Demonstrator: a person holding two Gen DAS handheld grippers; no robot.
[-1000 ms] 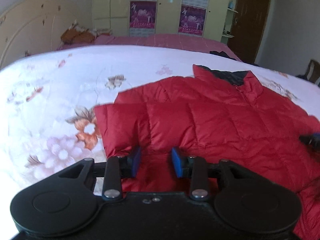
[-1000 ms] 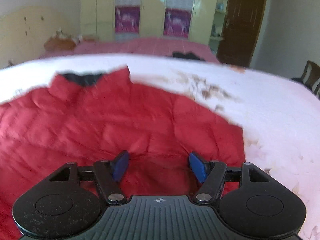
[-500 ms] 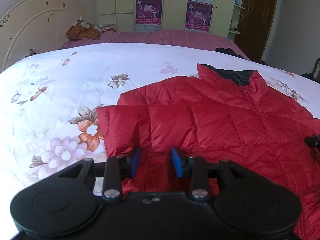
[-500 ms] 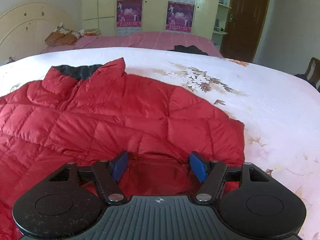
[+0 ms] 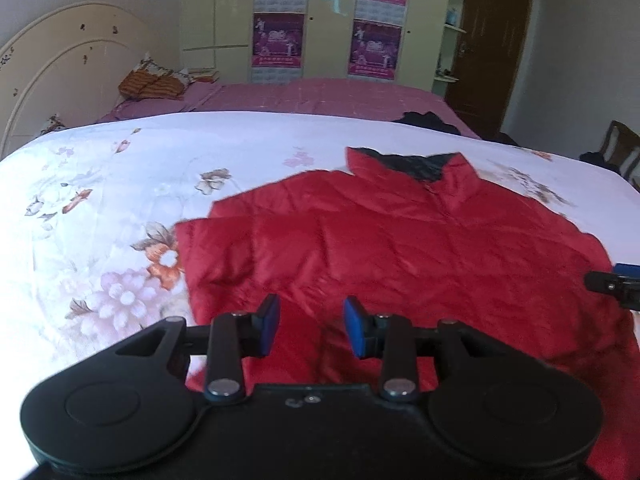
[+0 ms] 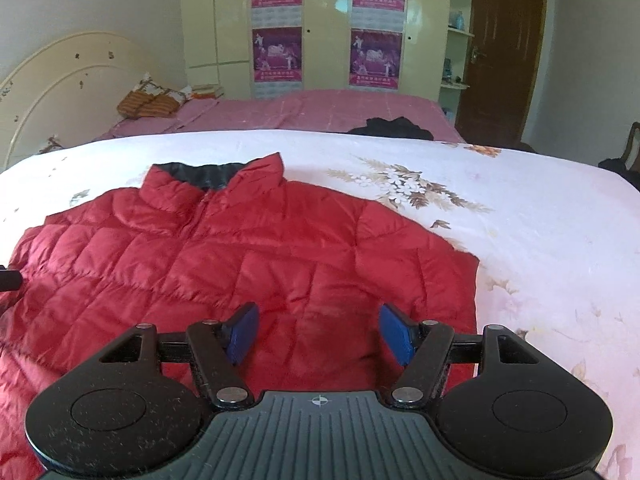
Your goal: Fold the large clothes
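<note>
a red puffer jacket is lying spread out, front up, on a bed covered with a white flowered quilt, its dark-lined collar pointing toward the far side of the room. the left claw is hovering over the jacket's near left edge, its 2 blue pads standing apart with a narrow gap and nothing between them. the right claw is hanging above the jacket's right side near the hem, its blue pads spread wide and gripping nothing. the tip of the right claw is showing at the edge of the left view. a pink bed, a wardrobe and a brown door are standing behind.
</note>
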